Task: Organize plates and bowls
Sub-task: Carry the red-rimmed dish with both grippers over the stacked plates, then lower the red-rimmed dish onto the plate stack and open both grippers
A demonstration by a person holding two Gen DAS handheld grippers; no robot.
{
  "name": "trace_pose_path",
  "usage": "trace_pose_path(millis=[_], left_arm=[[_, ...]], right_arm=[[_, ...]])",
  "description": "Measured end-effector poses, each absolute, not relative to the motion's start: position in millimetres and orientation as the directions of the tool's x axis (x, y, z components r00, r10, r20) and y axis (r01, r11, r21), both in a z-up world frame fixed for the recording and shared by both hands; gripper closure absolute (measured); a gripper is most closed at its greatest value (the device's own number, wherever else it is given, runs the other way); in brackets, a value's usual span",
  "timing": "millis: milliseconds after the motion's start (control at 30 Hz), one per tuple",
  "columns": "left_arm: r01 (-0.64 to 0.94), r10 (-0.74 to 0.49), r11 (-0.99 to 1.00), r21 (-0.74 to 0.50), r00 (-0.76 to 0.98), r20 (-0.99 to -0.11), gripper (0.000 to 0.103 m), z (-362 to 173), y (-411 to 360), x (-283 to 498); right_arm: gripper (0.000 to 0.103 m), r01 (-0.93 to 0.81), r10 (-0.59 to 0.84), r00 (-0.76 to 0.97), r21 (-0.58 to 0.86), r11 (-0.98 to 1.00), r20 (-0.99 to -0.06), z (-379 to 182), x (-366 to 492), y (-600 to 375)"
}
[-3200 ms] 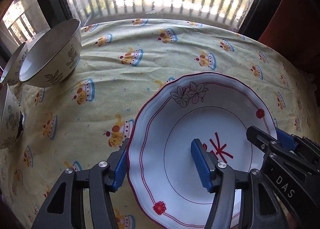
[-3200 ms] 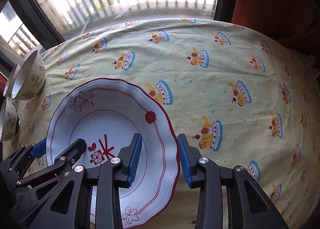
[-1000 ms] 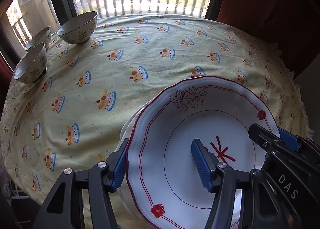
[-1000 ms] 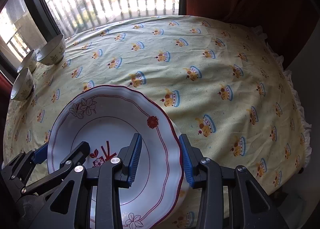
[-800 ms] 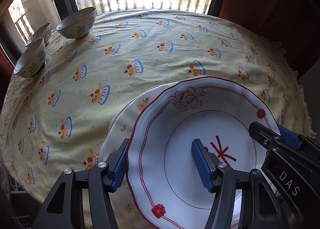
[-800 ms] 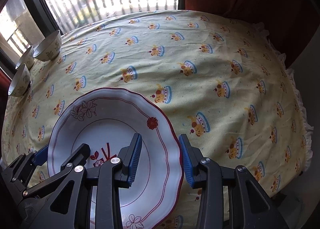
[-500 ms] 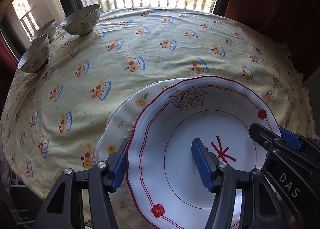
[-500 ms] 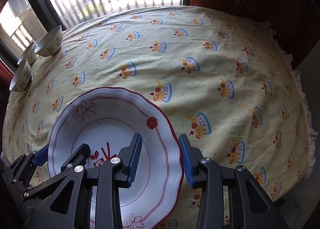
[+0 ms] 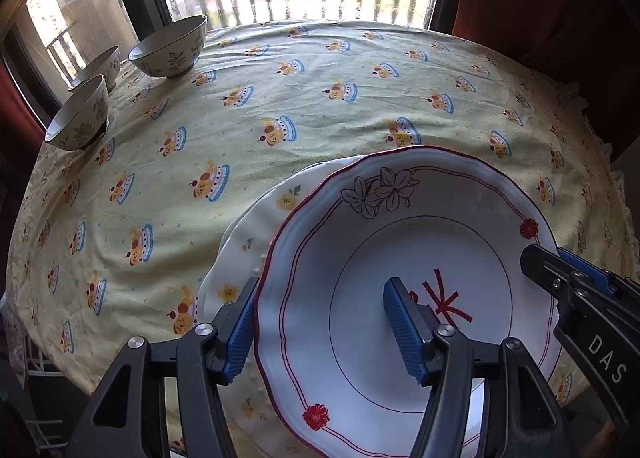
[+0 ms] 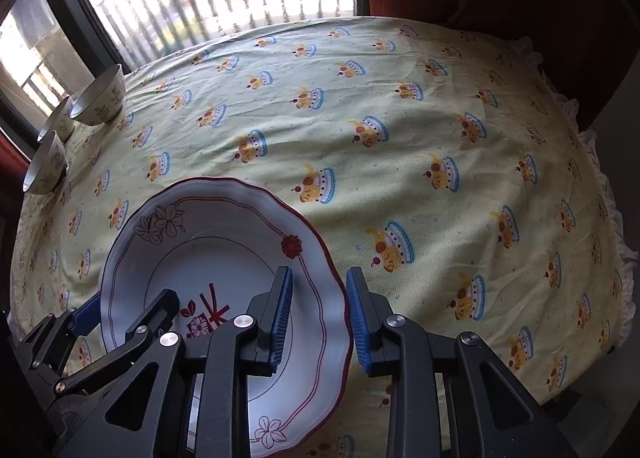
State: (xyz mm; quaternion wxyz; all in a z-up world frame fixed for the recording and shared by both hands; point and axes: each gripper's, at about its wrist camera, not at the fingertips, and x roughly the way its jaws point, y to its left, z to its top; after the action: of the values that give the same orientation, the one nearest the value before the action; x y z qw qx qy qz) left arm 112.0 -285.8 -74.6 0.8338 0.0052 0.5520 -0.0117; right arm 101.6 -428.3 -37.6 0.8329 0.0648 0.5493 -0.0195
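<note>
Left gripper (image 9: pixel 320 322) clamped across the near-left rim of the red-rimmed floral plate (image 9: pixel 400 234), one pad outside, one inside the well. Right gripper (image 10: pixel 318 312) likewise pinching the plate's right rim. Plate carried level between both, hovering over a cream plate with yellow flowers (image 9: pixel 256 234) lying on the cake-print tablecloth (image 9: pixel 320 98). Stacking step in hand, by the look of it; next, probably centring over the lower plate, lowering flat, then opening both sets of jaws together. Two plates in view. Three leaf-patterned bowls (image 9: pixel 170 46) grouped at the far left corner, well apart from the plates.
</note>
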Motion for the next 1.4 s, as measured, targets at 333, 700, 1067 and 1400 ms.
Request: trace_pose_path(millis=[333, 700, 1067, 1400], left_arm=[[-0.03, 0.082, 0.997, 0.076, 0.391, -0.917, 0.043, -74.3, -282.4, 110.5], [-0.035, 0.072, 0.997, 0.064, 0.38, -0.922, 0.027, -75.3, -282.5, 112.3], [-0.085, 0.041, 0.996, 0.011, 0.358, -0.933, 0.021, -69.7, -253.0, 112.0], [-0.046, 0.023, 0.999, 0.003, 0.427, -0.904, 0.017, -43.9, -201.3, 123.2]], right_arm=[[0.077, 0.042, 0.043, 0.372, 0.063, 0.997, -0.927, -40.0, 99.0, -416.2], [0.077, 0.013, 0.062, 0.351, 0.071, 0.997, -0.934, -46.1, 105.6, -411.6], [0.057, 0.019, 0.057, 0.355, 0.068, 0.998, -0.933, -42.7, 109.7, -405.6], [0.037, 0.05, 0.076, 0.39, 0.104, 0.993, -0.918, -24.2, 117.7, -375.4]])
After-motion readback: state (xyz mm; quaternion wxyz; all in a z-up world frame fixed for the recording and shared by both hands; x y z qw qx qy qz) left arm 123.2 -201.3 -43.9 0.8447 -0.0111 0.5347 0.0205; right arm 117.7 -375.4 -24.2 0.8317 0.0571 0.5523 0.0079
